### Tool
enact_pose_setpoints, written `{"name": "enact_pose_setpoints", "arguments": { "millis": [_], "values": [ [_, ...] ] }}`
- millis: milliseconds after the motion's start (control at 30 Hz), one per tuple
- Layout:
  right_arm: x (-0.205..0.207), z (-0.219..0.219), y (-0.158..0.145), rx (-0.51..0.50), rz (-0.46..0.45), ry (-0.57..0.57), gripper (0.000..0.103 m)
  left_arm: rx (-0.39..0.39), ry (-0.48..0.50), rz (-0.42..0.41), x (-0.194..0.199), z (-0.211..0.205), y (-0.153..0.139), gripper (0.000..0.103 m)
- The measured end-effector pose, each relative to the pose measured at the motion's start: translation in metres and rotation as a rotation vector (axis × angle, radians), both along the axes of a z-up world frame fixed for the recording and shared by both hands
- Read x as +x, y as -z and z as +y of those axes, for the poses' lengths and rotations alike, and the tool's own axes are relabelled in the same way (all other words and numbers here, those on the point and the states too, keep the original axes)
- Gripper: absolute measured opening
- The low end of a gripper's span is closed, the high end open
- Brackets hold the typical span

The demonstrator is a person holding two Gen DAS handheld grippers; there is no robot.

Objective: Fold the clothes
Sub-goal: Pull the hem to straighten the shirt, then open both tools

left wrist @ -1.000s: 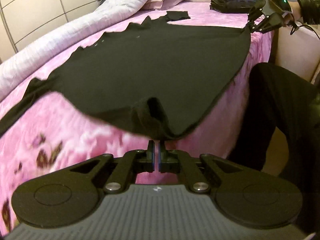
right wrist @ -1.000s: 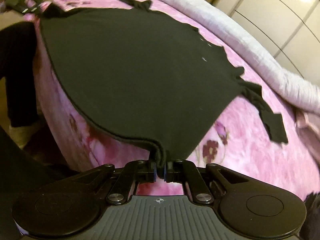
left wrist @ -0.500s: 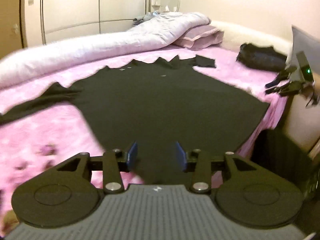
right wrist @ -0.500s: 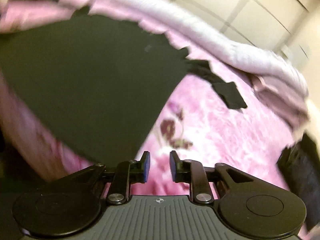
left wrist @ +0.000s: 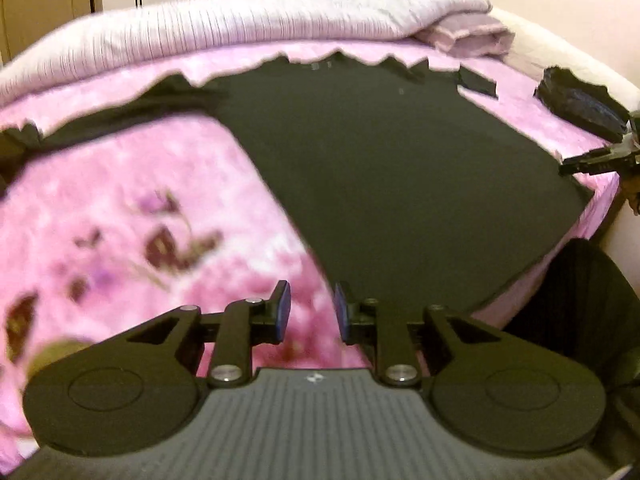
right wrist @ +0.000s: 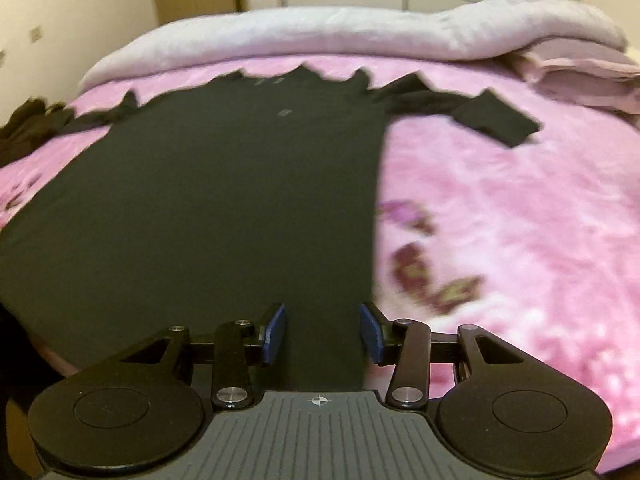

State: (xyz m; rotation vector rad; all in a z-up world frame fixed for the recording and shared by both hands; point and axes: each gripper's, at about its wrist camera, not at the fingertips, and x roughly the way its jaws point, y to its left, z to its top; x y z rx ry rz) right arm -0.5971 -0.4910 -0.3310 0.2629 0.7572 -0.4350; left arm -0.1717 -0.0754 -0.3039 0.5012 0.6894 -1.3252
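Observation:
A black long-sleeved top (left wrist: pixel 400 168) lies spread flat on the pink bed, hem toward me, collar at the far side. In the right wrist view the same top (right wrist: pixel 216 200) fills the left half, one sleeve (right wrist: pixel 492 118) stretched out to the right. My left gripper (left wrist: pixel 308 312) is open and holds nothing, hovering over the blanket near the top's left hem corner. My right gripper (right wrist: pixel 323 330) is open over the hem near the right corner. The right gripper (left wrist: pixel 592 160) also shows at the right edge of the left wrist view.
A pink flowered blanket (left wrist: pixel 120 208) covers the bed. A pale rolled duvet (right wrist: pixel 320 36) and a pillow (right wrist: pixel 580 68) lie along the far side. A dark heap of clothes (left wrist: pixel 580 104) sits at the far right, another dark heap (right wrist: pixel 28 124) at the left. Wardrobe doors stand behind.
Both grippers held the hem corners a second ago, then opened and let go. The top now lies flat. Both have pulled back and swung their views across the bed.

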Motion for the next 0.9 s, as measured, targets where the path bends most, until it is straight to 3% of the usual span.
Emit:
{"name": "enact_pose_setpoints", "arguments": {
  "millis": [133,200,367,567,700,800,833,867,900],
  "values": [
    [-0.007,-0.032,-0.03,-0.049,-0.053,0.099,0.048,-0.042,0.047,-0.034,-0.001,-0.045,-0.015,0.028],
    [0.003,-0.047,-0.041,-0.086,-0.057,0.138,0.054,-0.061,0.073,-0.05,-0.002,-0.07,-0.022,0.03],
    [0.05,-0.114,-0.043,-0.227,-0.002,0.148,0.055,-0.078,0.167,-0.089,-0.012,-0.15,-0.025,0.039],
    [0.151,-0.175,0.0,-0.429,0.145,-0.025,0.055,-0.084,0.257,-0.107,-0.027,-0.253,-0.007,0.044],
    [0.199,-0.218,0.032,-0.473,0.211,-0.14,0.055,-0.064,0.32,-0.135,-0.036,-0.315,0.007,0.046],
    [0.208,-0.24,0.05,-0.478,0.223,-0.212,0.054,-0.045,0.364,-0.155,-0.043,-0.356,0.019,0.047],
    [0.209,-0.247,0.054,-0.474,0.22,-0.23,0.048,-0.042,0.376,-0.162,-0.045,-0.367,0.022,0.047],
    [0.209,-0.253,0.052,-0.457,0.213,-0.22,0.014,-0.041,0.385,-0.168,-0.047,-0.376,0.025,0.047],
    [0.206,-0.259,0.047,-0.451,0.199,-0.189,0.003,-0.04,0.392,-0.174,-0.05,-0.384,0.027,0.047]
  ]
}}
